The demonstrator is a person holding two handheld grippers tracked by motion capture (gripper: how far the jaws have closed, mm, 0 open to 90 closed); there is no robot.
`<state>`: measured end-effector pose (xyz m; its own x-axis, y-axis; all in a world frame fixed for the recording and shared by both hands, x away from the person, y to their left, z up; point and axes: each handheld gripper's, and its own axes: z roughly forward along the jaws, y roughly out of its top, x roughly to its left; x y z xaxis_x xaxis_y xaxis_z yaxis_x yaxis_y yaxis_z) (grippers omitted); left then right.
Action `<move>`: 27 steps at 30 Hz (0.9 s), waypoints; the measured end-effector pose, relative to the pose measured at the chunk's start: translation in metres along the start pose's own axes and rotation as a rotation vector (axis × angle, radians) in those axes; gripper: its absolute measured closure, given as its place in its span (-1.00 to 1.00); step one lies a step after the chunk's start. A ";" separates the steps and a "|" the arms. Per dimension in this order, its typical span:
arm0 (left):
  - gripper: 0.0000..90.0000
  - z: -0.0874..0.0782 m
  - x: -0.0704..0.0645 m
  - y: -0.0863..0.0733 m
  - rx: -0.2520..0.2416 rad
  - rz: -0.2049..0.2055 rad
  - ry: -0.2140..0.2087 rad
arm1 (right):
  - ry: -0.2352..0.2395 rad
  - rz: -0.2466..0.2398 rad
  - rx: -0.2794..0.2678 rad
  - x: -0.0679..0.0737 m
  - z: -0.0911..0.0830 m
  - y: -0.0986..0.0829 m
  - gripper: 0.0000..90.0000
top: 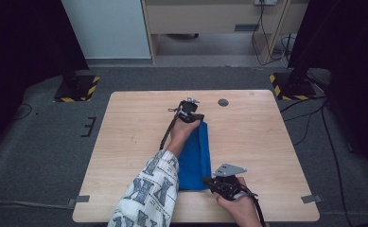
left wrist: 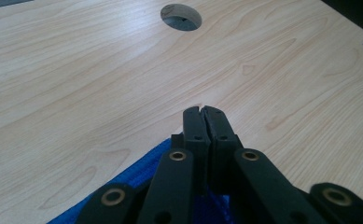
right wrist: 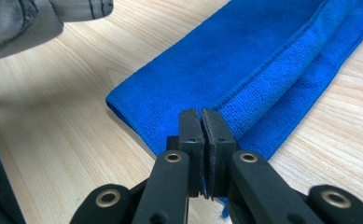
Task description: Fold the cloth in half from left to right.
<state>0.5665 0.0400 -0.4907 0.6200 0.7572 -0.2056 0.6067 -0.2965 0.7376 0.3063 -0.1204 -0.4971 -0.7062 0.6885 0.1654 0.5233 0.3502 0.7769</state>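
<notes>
Nearest to me, right gripper (top: 209, 180) sits at the near end of the blue towel (top: 197, 158), close to the table's (top: 139, 123) front edge. Its jaws are pressed together on the towel's near right corner; in the right gripper view the right gripper (right wrist: 201, 112) pinches the rolled hem where the blue towel (right wrist: 244, 70) folds over itself. I see the towel as a long narrow strip running away from me down the middle of the table, near edge just short of the front rim.

My patterned sleeve (top: 148, 194) crosses over the towel's left side. Farther out, left gripper (top: 189, 115) is at the towel's far end, jaws also closed, clamping the far corner; the left gripper view shows the left gripper (left wrist: 202, 109) with blue cloth bunched under it.

Beyond it, bare wood, then the cable hole (top: 223, 102) near the far edge. Wide free tabletop left and right of the towel.
</notes>
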 end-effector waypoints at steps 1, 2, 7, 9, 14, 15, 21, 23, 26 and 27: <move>0.96 0.000 -0.001 0.000 -0.001 0.001 0.000 | 0.002 0.002 -0.003 0.000 -0.001 0.000 0.96; 0.96 0.000 -0.001 0.001 0.002 0.005 0.000 | 0.005 0.002 -0.003 0.000 -0.001 0.000 0.95; 0.94 0.001 -0.002 0.001 0.004 0.007 0.008 | 0.009 0.004 0.000 0.001 -0.002 -0.001 0.94; 0.84 0.001 -0.002 0.001 0.000 0.004 0.024 | 0.003 0.013 0.006 0.000 -0.001 -0.001 0.83; 0.25 -0.003 -0.005 0.003 -0.041 0.028 0.038 | -0.040 0.045 0.034 -0.006 0.000 -0.002 0.20; 0.18 -0.005 -0.006 0.003 -0.043 0.034 0.036 | -0.047 0.042 0.034 -0.007 0.000 -0.002 0.13; -0.04 -0.020 -0.012 0.007 -0.052 0.091 0.029 | -0.101 0.021 0.026 -0.012 -0.002 -0.001 -0.31; -0.15 -0.024 -0.013 0.007 -0.050 0.102 0.022 | -0.099 0.026 0.023 -0.014 -0.002 0.001 -0.45; -0.28 -0.031 -0.015 0.008 -0.043 0.116 0.012 | -0.106 0.031 0.021 -0.017 -0.001 0.004 -0.55; -0.33 -0.033 -0.015 0.008 -0.042 0.115 0.005 | -0.110 0.036 0.019 -0.018 0.000 0.005 -0.58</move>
<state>0.5460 0.0456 -0.4605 0.6818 0.7224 -0.1150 0.5101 -0.3569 0.7826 0.3217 -0.1314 -0.4957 -0.6309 0.7658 0.1248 0.5569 0.3350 0.7600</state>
